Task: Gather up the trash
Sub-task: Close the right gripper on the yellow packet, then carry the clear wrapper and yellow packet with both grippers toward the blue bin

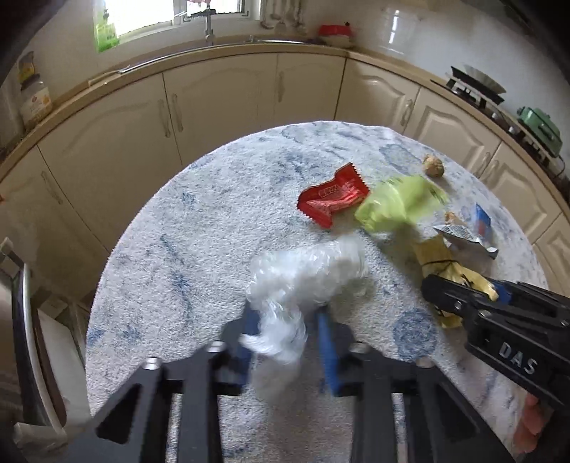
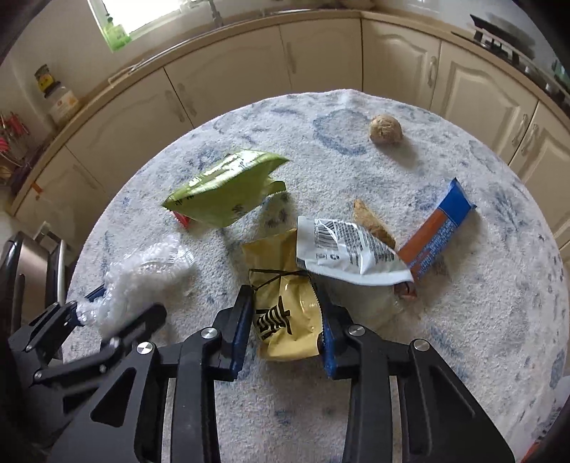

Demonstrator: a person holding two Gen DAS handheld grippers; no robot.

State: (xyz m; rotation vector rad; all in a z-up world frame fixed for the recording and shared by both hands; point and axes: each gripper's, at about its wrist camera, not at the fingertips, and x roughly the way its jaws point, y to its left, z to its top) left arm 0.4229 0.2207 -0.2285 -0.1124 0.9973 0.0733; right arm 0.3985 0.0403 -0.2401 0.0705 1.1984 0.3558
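Now the left gripper [image 1: 285, 331] pinches the clear plastic [image 1: 306, 274] and the right gripper [image 2: 285, 320] clamps the yellow wrapper [image 2: 285, 313], lifting both off the bench [image 2: 463, 320].

Soft daylight, fisheye bend, some motion blur.
Light came from the window [image 1: 171, 14] at upper left; the clear plastic [image 1: 306, 281] and green wrapper [image 1: 395, 203] smeared, corners vignetted black.

On the cloth-covered table [image 2: 463, 356] I count six wrappers: red [image 1: 333, 199], green [image 2: 224, 188], yellow [image 2: 285, 317], white [image 2: 349, 253], blue-orange [image 2: 438, 228], clear plastic [image 2: 142, 281]. One walnut-like ball [image 2: 385, 129]. One crust [image 2: 374, 224].
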